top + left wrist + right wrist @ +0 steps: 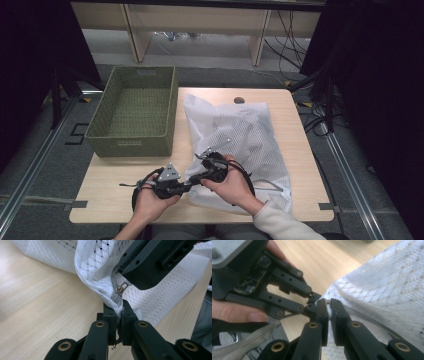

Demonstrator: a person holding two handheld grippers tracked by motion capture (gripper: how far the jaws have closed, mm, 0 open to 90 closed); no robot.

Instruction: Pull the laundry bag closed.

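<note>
Both hand-held grippers pinch mesh bag (240,145) corner; woven basket (134,112) just left.

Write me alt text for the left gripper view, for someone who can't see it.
The left claw is clamped shut on the zipper end of a white mesh laundry bag, just below the small metal zipper pull. The bag lies on a light wooden table, and the right claw closes in from the upper right.
</note>
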